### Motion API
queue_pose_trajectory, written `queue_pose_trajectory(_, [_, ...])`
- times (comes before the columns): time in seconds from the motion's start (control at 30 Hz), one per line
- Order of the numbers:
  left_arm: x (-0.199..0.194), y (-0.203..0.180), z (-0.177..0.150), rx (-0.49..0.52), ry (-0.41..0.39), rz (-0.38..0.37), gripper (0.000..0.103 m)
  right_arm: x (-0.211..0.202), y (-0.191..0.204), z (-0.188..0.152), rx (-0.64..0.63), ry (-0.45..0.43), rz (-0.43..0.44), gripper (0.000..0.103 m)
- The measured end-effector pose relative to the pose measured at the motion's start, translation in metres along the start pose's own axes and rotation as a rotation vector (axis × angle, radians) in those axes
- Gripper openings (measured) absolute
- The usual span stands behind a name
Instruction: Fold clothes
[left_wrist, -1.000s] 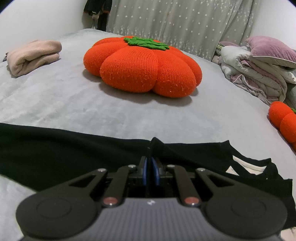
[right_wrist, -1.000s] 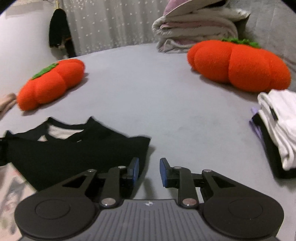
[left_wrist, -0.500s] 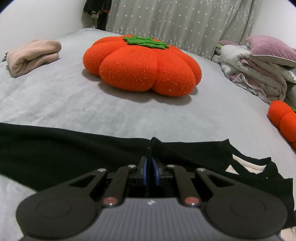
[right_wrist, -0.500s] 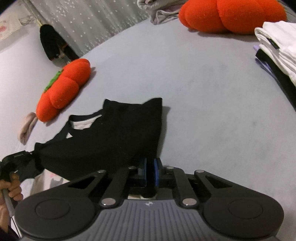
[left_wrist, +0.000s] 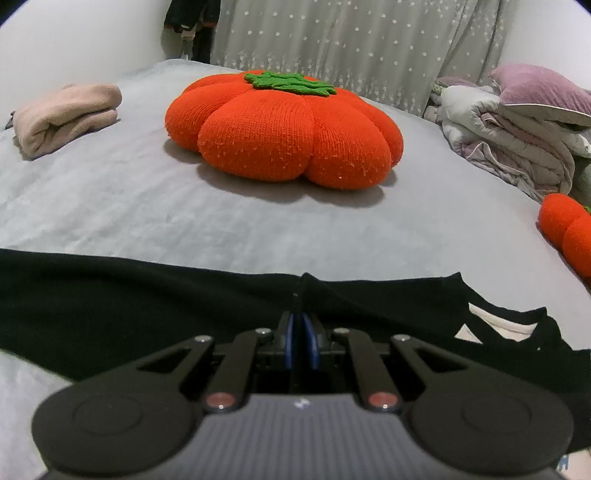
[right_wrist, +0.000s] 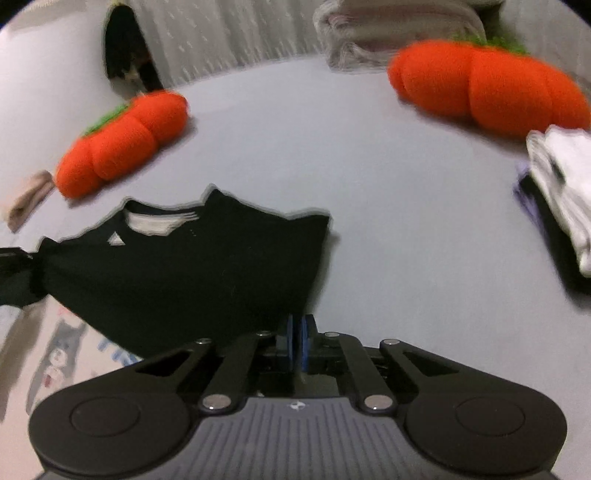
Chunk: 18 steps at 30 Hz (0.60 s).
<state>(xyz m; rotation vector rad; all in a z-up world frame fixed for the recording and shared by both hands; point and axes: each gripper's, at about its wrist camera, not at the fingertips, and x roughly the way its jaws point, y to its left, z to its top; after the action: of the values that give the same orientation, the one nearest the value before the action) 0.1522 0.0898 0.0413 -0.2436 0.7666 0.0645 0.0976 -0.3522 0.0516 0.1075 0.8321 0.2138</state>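
Observation:
A black shirt (left_wrist: 147, 306) with a white inner collar lies spread across the grey bed (left_wrist: 110, 206). My left gripper (left_wrist: 300, 332) is shut on a pinch of its top edge, and the cloth rises in a small peak at the blue pads. In the right wrist view the black shirt (right_wrist: 184, 266) stretches left from my right gripper (right_wrist: 297, 332). Its jaws are closing, with the blue pads nearly together on the shirt's near right corner. This view is blurred.
Two orange pumpkin cushions (left_wrist: 284, 129) (right_wrist: 487, 88) sit on the bed. A folded pink garment (left_wrist: 66, 114) lies far left, piled bedding (left_wrist: 517, 129) at the back right. A stack of folded clothes (right_wrist: 561, 206) is at the right. A white printed cloth (right_wrist: 66, 354) lies under the shirt.
The right gripper's jaws went from apart beside the shirt to pressed together at its corner, and its view has swung. The left gripper has kept its grip and place.

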Motion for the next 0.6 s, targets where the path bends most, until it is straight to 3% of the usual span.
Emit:
queue_pose_trajectory(0.07, [0.0, 0.0, 0.0, -0.004, 0.005, -0.001, 0.009, 0.001, 0.006, -0.001, -0.026, 0.014, 0.03, 0.004])
queue_pose_trajectory(0.23, [0.002, 0.003, 0.002, -0.025, 0.023, 0.0, 0.01, 0.014, 0.019, -0.006, -0.105, 0.12, -0.014, 0.004])
queue_pose_trajectory(0.37, [0.003, 0.002, 0.002, -0.025, 0.026, 0.002, 0.01, 0.01, 0.029, -0.01, -0.197, 0.065, -0.053, 0.004])
queue_pose_trajectory(0.5, [0.002, 0.002, 0.0, -0.023, 0.024, 0.006, 0.01, 0.019, 0.033, -0.001, -0.166, -0.039, -0.085, 0.005])
queue_pose_trajectory(0.6, [-0.001, 0.003, 0.002, -0.03, 0.018, 0.001, 0.01, 0.038, 0.035, 0.0, -0.174, -0.013, -0.099, 0.005])
